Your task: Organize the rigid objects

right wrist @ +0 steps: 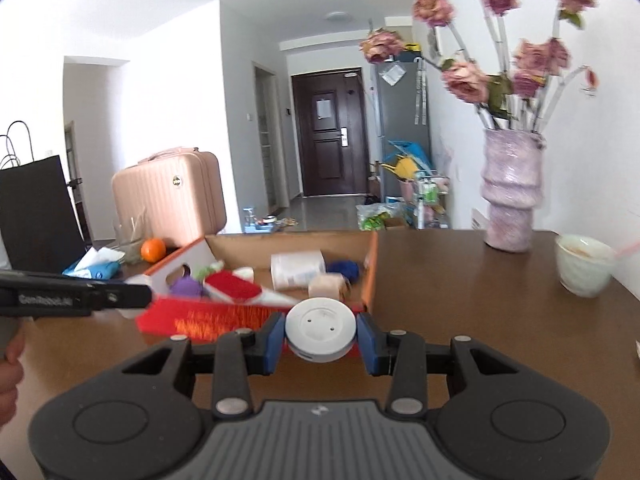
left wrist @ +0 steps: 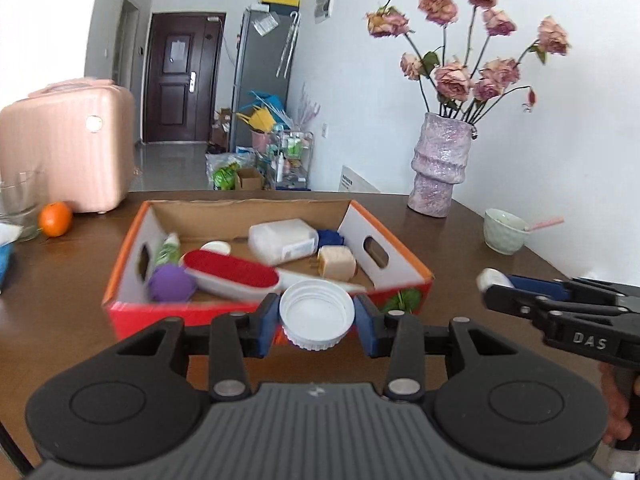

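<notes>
My left gripper [left wrist: 317, 318] is shut on a white ribbed jar lid [left wrist: 317, 312], held hollow side up just in front of the orange cardboard box [left wrist: 392, 264]. My right gripper [right wrist: 320, 338] is shut on a round white disc-shaped case [right wrist: 320, 330], also near the box's front edge [right wrist: 370, 276]. In the left wrist view the right gripper [left wrist: 490, 284] enters from the right with the white case at its tips. Inside the box lie a red lint brush [left wrist: 236, 272], a purple ball [left wrist: 170, 282], a white plastic container [left wrist: 282, 240], a beige plug [left wrist: 336, 264] and a blue item [left wrist: 330, 237].
A purple vase of dried roses [left wrist: 440, 164] and a pale green cup [left wrist: 503, 231] stand at the right on the brown table [left wrist: 60, 272]. An orange [left wrist: 55, 219], a glass [left wrist: 20, 204] and a pink suitcase [left wrist: 68, 144] are at the left. A hand [right wrist: 10, 364] shows at left.
</notes>
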A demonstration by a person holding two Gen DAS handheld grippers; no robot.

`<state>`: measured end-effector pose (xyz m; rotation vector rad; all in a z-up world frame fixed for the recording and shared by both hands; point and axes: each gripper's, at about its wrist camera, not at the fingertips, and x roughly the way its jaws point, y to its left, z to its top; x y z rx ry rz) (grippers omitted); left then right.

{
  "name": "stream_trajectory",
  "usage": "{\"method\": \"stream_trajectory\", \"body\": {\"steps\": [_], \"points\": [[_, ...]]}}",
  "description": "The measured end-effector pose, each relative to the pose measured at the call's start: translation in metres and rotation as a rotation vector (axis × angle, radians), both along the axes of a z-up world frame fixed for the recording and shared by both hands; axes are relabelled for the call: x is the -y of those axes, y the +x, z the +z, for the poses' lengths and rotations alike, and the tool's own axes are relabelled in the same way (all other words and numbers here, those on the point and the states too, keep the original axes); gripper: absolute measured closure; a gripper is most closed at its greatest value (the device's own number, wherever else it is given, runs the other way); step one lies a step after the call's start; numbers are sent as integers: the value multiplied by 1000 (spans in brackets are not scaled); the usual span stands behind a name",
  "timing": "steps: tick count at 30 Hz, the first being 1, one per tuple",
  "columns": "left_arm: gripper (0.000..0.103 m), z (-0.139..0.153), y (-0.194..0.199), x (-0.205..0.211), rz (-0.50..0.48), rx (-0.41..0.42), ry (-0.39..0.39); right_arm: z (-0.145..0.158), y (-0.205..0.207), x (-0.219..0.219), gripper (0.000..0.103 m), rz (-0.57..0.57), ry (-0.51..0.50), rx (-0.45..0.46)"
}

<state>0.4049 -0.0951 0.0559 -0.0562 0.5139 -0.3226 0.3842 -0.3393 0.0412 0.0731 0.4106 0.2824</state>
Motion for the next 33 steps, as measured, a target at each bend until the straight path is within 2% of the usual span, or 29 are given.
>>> {"method": "stream_trajectory", "body": {"steps": [2,6,10,11,12,13,15,17,19,23,26,29,33], "points": [[63,-2,29,5,-17,-15,-10,2,34,-5,65,16,4,-25],[63,-16,82,13,-4,-109,-17,-9,96,-25,65,26,-50,-66],[62,-34,116,23,-14,-157,2,-30,134,-41,64,16,-78,-69],[60,-39,122,24,-23,-163,-1,-36,141,-40,62,4,-64,-53],[49,-44,125,25,-26,-159,-8,-41,143,-39,58,-13,-56,-42],[44,-48,127,25,-20,-150,-13,-44,145,-38,48,-32,-54,-37],[42,-56,128,23,-22,-129,-23,-46,142,-32,43,-31,-40,-11],[42,-62,131,20,-26,-173,-8,-45,139,-22,31,-78,2,10],[40,-61,129,10,26,-166,-37,-45,137,-10,31,-99,62,8],[37,-56,130,-2,79,-145,-42,-54,141,7,32,-127,153,-40],[35,-53,122,-3,124,-95,16,-55,140,10,32,-137,173,-46],[30,-48,106,-8,181,-31,73,-52,134,2,32,-140,132,-5],[24,-40,77,-25,270,37,79,-43,117,-16,32,-126,54,54]]}}
